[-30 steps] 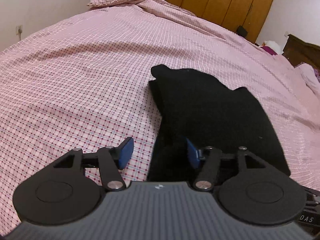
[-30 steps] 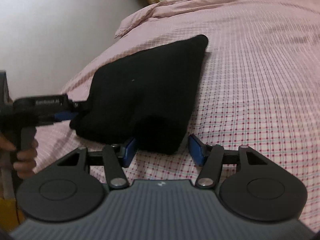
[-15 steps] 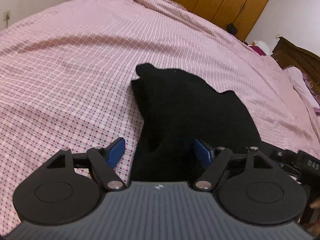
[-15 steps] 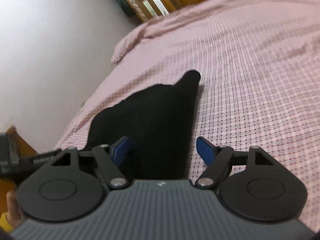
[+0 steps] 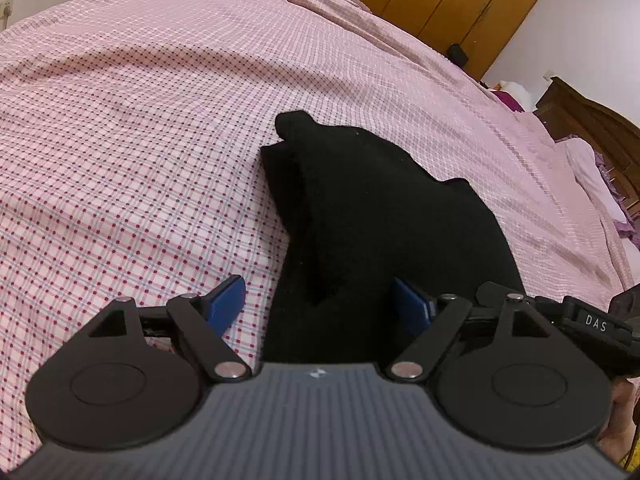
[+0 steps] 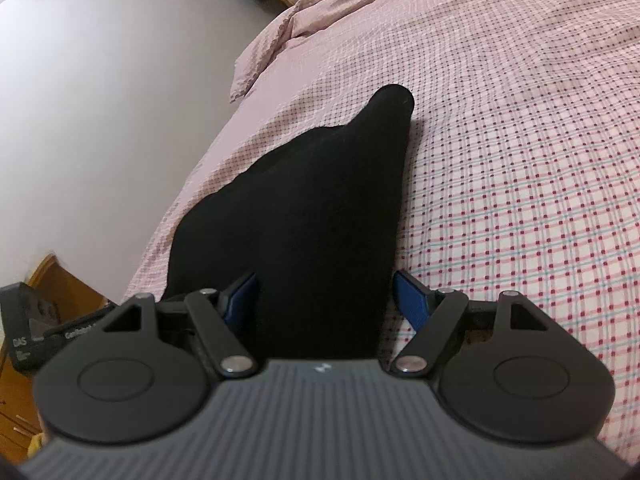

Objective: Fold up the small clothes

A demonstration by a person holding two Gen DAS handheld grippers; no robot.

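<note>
A small black garment [image 5: 384, 208] lies folded on the pink checked bedspread [image 5: 140, 128]. It also shows in the right wrist view [image 6: 304, 216], tapering to a rounded far tip. My left gripper [image 5: 320, 304] is open, its blue pads set wide on either side of the garment's near left edge. My right gripper [image 6: 326, 300] is open too, with the garment's near end between its blue pads. Neither pair of pads presses the cloth. The right gripper's black body shows at the right edge of the left wrist view [image 5: 592, 324].
The bed reaches far back to a rumpled pillow end [image 6: 272, 52]. Wooden wardrobes [image 5: 440, 4] stand behind it and a dark wooden headboard [image 5: 592, 120] at the right. A white wall [image 6: 100, 120] and a wooden bedside unit [image 6: 60, 288] lie left of the bed.
Both grippers have moved in over the garment's near end and opened wider. The right gripper swung round to look along the garment's length.
</note>
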